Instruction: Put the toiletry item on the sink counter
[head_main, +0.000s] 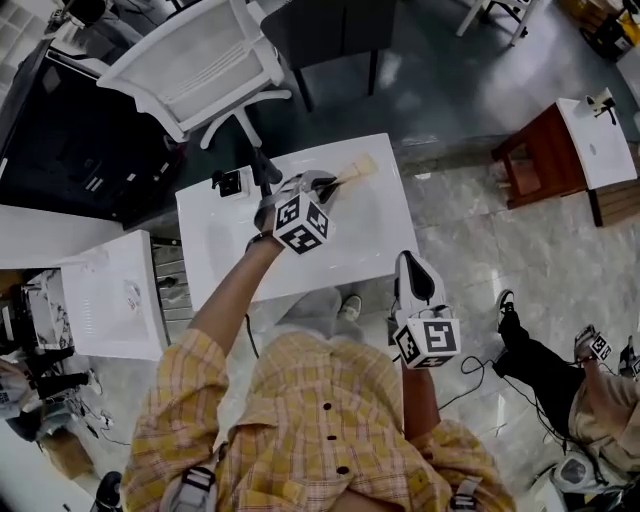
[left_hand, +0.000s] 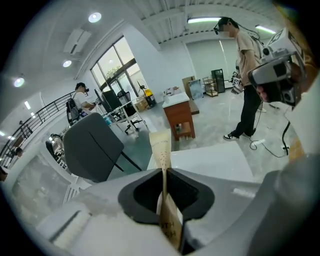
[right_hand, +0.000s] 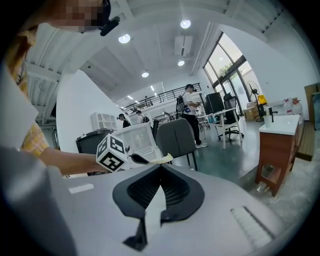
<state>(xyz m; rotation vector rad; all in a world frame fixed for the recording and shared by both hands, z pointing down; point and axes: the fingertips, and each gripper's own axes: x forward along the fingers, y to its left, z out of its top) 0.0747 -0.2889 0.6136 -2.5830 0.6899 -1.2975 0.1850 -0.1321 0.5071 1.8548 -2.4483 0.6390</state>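
Note:
A beige toiletry tube (head_main: 358, 170) is pinched at its lower end by my left gripper (head_main: 335, 185), which is shut on it above the far side of the white sink counter (head_main: 370, 240). In the left gripper view the tube (left_hand: 161, 147) sticks up from between the jaws, the counter (left_hand: 220, 162) behind it. My right gripper (head_main: 412, 265) hangs shut and empty by the counter's near right corner. From the right gripper view its jaws (right_hand: 160, 167) meet, and the left gripper's marker cube (right_hand: 114, 152) and the tube (right_hand: 161, 160) show beyond.
A small black-and-white fitting (head_main: 231, 182) sits at the counter's far left corner. A white mesh chair (head_main: 200, 60) and a dark chair (head_main: 330, 30) stand behind it. A brown cabinet (head_main: 545, 155) is far right, a white unit (head_main: 110, 295) left, a person (head_main: 560, 380) right.

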